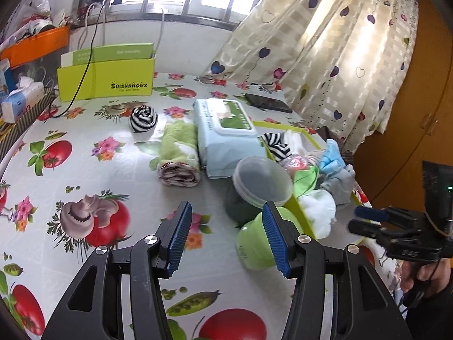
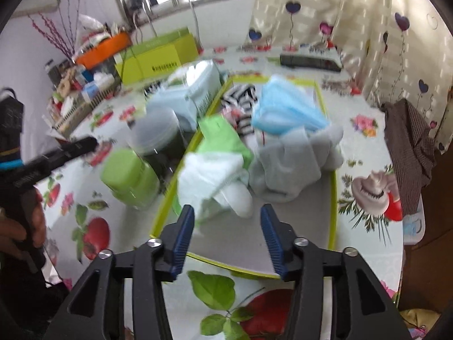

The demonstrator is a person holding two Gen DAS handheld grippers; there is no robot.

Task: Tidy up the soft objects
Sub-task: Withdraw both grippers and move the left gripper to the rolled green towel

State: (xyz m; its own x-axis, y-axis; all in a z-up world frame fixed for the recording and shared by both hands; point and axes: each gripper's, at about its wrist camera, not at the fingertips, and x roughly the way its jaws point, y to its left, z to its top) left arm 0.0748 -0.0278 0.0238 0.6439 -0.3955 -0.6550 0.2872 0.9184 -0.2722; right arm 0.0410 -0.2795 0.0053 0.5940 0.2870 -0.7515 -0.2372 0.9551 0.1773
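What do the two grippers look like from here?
Both are alike: the left gripper and right gripper have black angular linkage arms with silver pivot bolts and ribbed blue pads on the jaws. A dark sleeve shows behind the right hand.

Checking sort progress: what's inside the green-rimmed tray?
In the green-rimmed tray: white cloth, grey cloth, blue face masks, green cloth, striped sock. Anything under the pile is hidden.

We see a glossy printed tablecloth [image 1: 85,175] under soft cloth items: a striped knit sock ball [image 1: 143,119], a fleecy green towel roll [image 1: 179,155] and white terry cloth [image 2: 209,181]. The wipes pack [image 1: 223,138] is smooth plastic film; the tub [image 1: 262,182] is translucent plastic. Gripper pads [image 1: 181,238] are ribbed blue.
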